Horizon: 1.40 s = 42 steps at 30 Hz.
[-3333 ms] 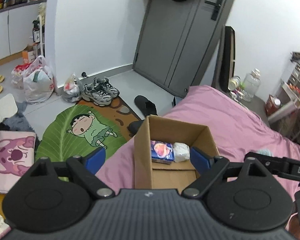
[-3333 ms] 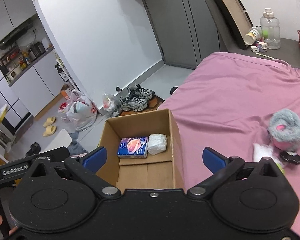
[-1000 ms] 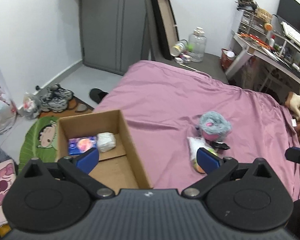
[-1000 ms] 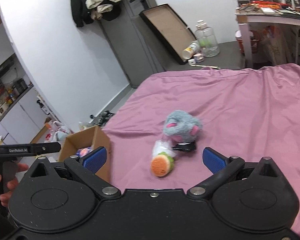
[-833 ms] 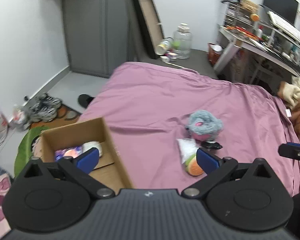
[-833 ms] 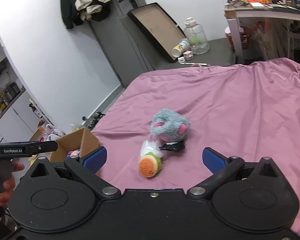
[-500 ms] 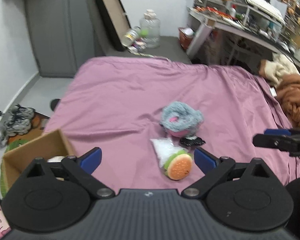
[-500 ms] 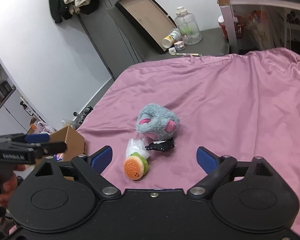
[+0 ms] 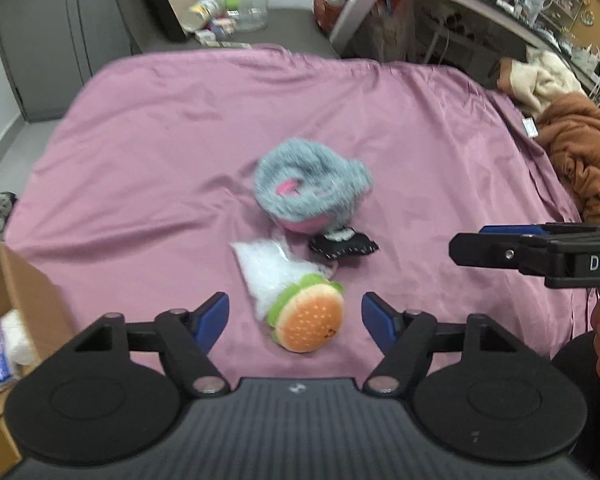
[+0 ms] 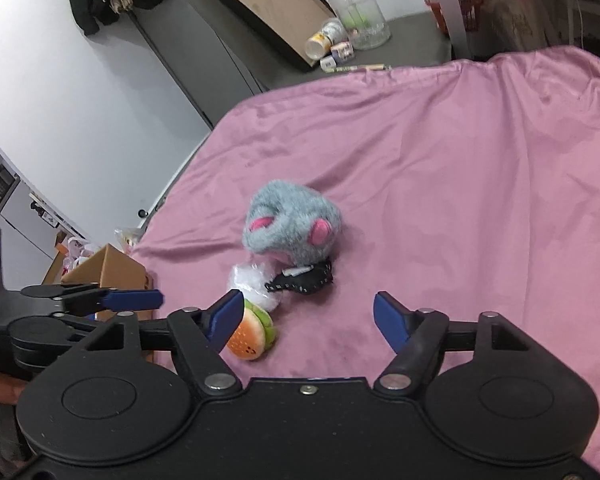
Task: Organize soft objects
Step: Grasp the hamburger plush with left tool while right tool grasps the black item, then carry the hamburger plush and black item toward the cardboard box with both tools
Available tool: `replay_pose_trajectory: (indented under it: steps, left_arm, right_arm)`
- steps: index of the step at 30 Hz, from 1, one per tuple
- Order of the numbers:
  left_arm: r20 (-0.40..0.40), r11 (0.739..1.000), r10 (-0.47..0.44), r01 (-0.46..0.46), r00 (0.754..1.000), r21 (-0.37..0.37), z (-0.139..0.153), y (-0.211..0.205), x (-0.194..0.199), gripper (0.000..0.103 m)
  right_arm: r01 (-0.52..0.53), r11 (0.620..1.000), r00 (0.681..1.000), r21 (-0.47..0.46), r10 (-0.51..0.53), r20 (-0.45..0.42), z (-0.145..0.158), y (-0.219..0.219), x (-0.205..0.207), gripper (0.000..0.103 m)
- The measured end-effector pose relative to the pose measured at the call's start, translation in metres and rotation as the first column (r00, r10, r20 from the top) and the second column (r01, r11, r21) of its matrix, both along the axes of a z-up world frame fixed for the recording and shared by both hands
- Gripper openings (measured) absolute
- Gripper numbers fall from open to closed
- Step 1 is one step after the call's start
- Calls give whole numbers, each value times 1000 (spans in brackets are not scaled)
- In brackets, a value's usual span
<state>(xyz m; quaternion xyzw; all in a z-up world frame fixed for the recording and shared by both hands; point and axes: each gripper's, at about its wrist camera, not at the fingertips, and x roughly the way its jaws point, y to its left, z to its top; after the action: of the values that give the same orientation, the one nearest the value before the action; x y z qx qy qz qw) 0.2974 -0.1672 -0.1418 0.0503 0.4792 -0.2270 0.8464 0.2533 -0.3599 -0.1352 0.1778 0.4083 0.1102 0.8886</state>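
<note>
Left wrist view looks down past its open jaws, close above the orange plush burger toy (image 9: 309, 320); right wrist view faces it from rightward (image 10: 249, 339); both share the pink satin bedsheet (image 9: 148, 152).

Both claws swing away from the cardboard box (image 9: 24, 292) over to the toy pile; the left claw (image 9: 295, 322) now brackets the burger plush (image 9: 309, 322), box shoved to the view's edge.
</note>
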Motion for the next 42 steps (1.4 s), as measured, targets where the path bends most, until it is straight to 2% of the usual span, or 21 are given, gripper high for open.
replay_pose_trajectory:
  steps: [7, 11, 14, 17, 21, 33, 36, 37, 40, 42]
  left_arm:
    - [-71, 999, -12, 14, 997, 38, -36, -25, 15, 72]
    - [-70, 996, 18, -12, 997, 88, -52, -29, 20, 60]
    - [-67, 997, 28, -23, 997, 70, -55, -26, 21, 56]
    - [-61, 997, 50, -46, 997, 59, -55, -22, 24, 41]
    - [-86, 997, 80, -80, 993, 10, -50, -10, 27, 33]
    - [-113, 988, 127, -136, 985, -79, -41, 7, 21, 30]
    - [-114, 985, 130, -141, 985, -95, -38, 11, 20, 30]
    - [-111, 985, 132, -143, 985, -98, -36, 12, 19, 30]
    - [-110, 982, 142, -155, 984, -112, -32, 15, 18, 30]
    - [-102, 981, 147, -158, 984, -113, -30, 16, 16, 30]
  right_arm:
    - [-4, 1000, 999, 9, 4, -42, -15, -4, 12, 68]
    - [-4, 1000, 999, 11, 4, -54, -22, -4, 22, 68]
    - [-10, 1000, 998, 18, 11, -61, -27, -3, 28, 69]
    - [-14, 1000, 998, 20, 16, -69, -32, 0, 34, 69]
    - [-27, 999, 997, 23, 29, -77, -37, 6, 44, 69]
    - [-60, 998, 993, 7, 60, -97, -54, 30, 72, 69]
    - [-56, 998, 989, -17, 53, -135, -62, 39, 80, 68]
    - [-53, 998, 987, -17, 49, -154, -67, 41, 83, 65]
    - [-38, 999, 986, -16, 35, -161, -71, 40, 85, 36]
    - [-19, 1000, 985, 12, 21, -173, -72, 35, 84, 32]
